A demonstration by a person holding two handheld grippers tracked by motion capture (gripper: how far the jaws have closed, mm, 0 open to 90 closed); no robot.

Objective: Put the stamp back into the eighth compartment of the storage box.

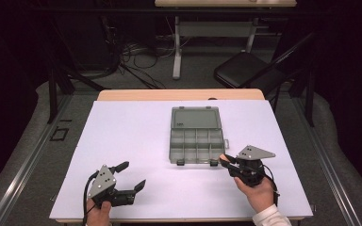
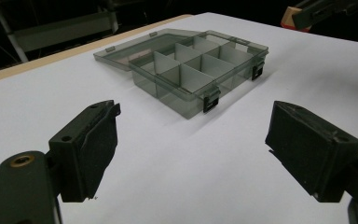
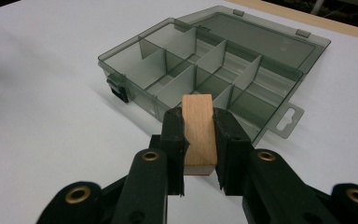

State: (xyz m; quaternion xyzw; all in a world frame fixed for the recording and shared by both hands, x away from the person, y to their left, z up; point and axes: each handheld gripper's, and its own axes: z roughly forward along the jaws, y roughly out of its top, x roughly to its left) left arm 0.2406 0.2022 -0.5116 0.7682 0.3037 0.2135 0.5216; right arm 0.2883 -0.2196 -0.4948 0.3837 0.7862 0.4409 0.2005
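A clear grey box (image 1: 196,136) sat open near the middle of the white table (image 1: 122,141), lid folded flat away from the person, divided compartments facing up and apparently empty — laid out that way so something could be dropped in from above, probably.

The right gripper (image 3: 199,135) held a small wooden block (image 3: 198,130) just off the box's near right corner, by the latch side. Its jaws were closed narrow on the block's two long sides, the block standing up between them, its top end poking past the tips toward the compartments. Looked like a carry pose, block aimed at the box but not yet over it.

The left gripper (image 1: 131,175) hovered low at the near left of the table, well apart from the box. Its jaws were spread wide with nothing between them — likely just parked out of the way, pointed loosely toward the box (image 2: 191,70).
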